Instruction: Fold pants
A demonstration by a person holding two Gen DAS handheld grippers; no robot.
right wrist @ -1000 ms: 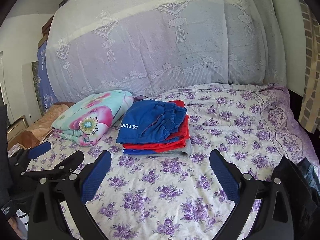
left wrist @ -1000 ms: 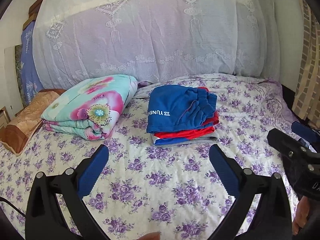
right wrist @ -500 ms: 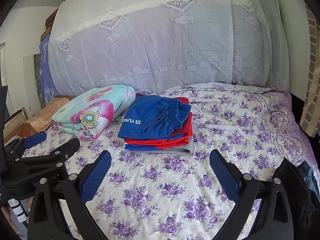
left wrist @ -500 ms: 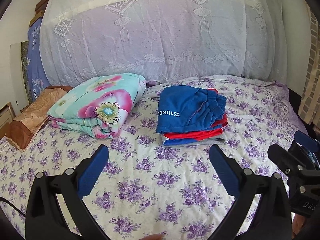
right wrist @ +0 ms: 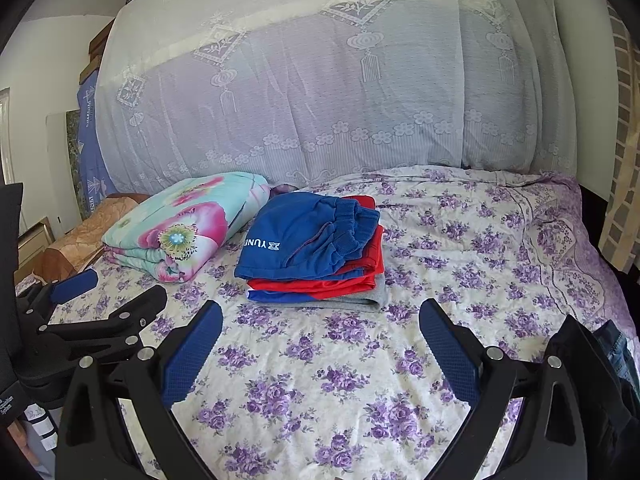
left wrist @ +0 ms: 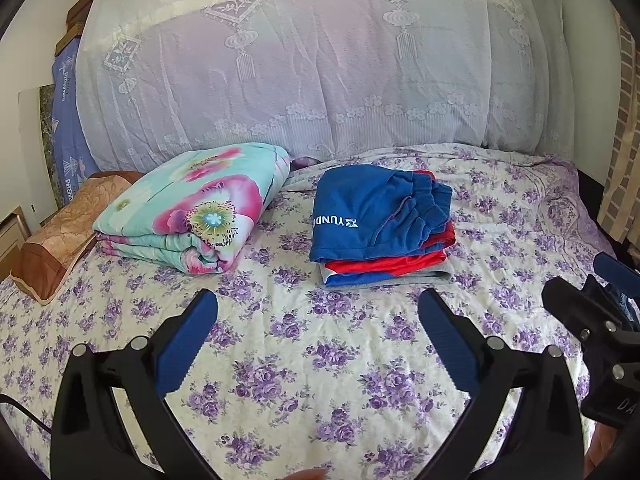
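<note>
Both pairs of fingers spread wide, holding nothing: left gripper (left wrist: 318, 312), right gripper (right wrist: 320, 320). Risk: nudging the folded stack (right wrist: 316, 248), toppling its loose blue top layer.

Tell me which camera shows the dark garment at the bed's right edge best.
The right wrist view: the dark garment lies at the lower right, past the open right gripper, with denim beside it. The left wrist view shows almost none of it: the right gripper's body blocks that edge.
</note>
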